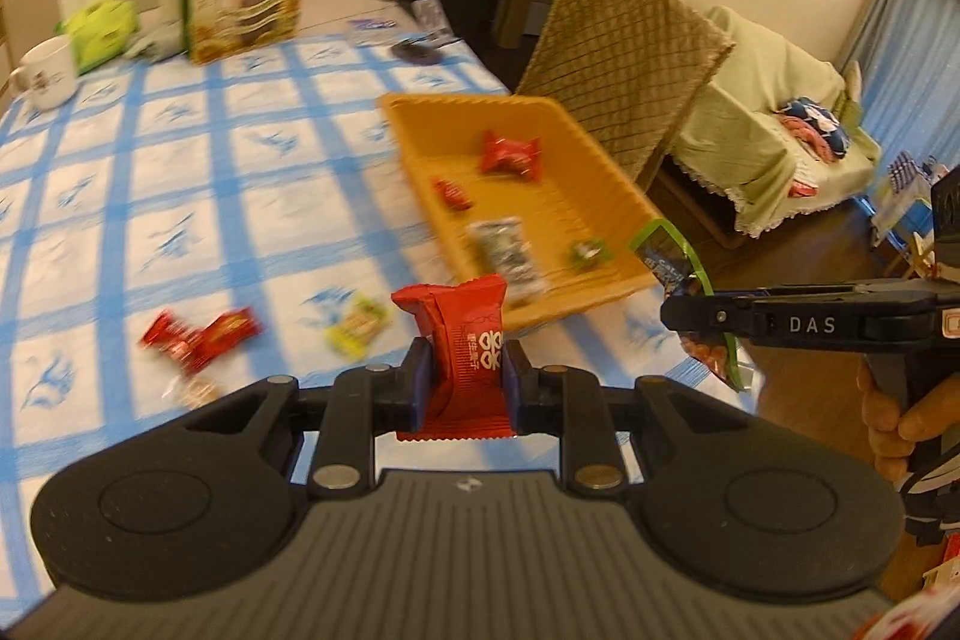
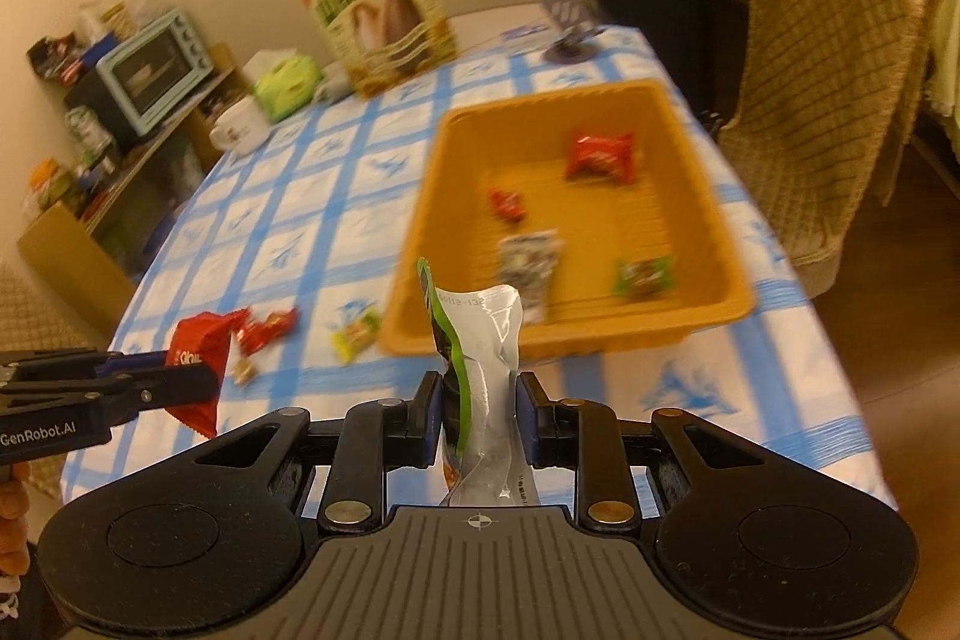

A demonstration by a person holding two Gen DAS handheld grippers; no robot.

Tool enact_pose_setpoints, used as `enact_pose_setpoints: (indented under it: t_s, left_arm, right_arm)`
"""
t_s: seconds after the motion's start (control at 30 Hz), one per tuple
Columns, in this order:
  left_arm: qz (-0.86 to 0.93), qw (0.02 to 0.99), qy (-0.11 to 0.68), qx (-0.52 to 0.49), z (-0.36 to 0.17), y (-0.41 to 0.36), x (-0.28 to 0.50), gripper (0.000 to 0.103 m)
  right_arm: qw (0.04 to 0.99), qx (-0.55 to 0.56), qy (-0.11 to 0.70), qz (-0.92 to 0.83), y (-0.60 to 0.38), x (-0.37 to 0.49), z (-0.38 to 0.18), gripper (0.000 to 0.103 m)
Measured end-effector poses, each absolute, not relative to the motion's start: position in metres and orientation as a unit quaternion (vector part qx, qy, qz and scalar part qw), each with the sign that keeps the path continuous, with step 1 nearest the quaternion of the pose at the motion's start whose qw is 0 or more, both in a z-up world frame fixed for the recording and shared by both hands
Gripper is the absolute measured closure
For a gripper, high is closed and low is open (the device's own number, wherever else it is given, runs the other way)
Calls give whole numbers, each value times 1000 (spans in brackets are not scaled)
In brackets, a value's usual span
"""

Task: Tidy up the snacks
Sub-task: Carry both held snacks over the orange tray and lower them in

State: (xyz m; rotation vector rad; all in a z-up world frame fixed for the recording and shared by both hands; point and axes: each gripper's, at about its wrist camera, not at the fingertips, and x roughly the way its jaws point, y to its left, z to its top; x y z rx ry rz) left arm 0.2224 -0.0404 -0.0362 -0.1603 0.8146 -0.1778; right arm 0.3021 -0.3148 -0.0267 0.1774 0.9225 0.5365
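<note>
Four snacks sit in the tray [image 2: 714,307]; each tool grips another: left [image 1: 465,379] red pack [image 1: 462,334], right [image 2: 477,400] green pouch [image 2: 480,340]; three wait on the tabletop [image 1: 180,172].

Place: I am in a home, in a living and dining room.
Table: my table has a blue checked tablecloth [image 2: 372,148], a mug [image 2: 240,130] and a tissue pack [image 2: 288,82].
Kitchen things: a toaster oven [image 2: 156,64] stands on a shelf.
Furniture: a covered chair [image 2: 828,64] and a sofa [image 1: 774,124].

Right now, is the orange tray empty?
No. The orange tray holds four packets: two red, one silver, one green; more snacks lie outside on the tablecloth.
</note>
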Motion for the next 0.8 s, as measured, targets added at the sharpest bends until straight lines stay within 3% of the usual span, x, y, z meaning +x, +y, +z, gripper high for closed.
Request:
enact_pose_setpoints:
  t_s: [0.4, 0.8]
  left_arm:
    - [-81, 922, 372, -77, -24, -98, 295, 81]
    - [-41, 920, 383, -73, -34, -109, 366, 81]
  right_arm:
    - [859, 103, 420, 274, -354, 369, -15, 77]
    - [841, 107, 437, 301, -342, 449, -38, 77]
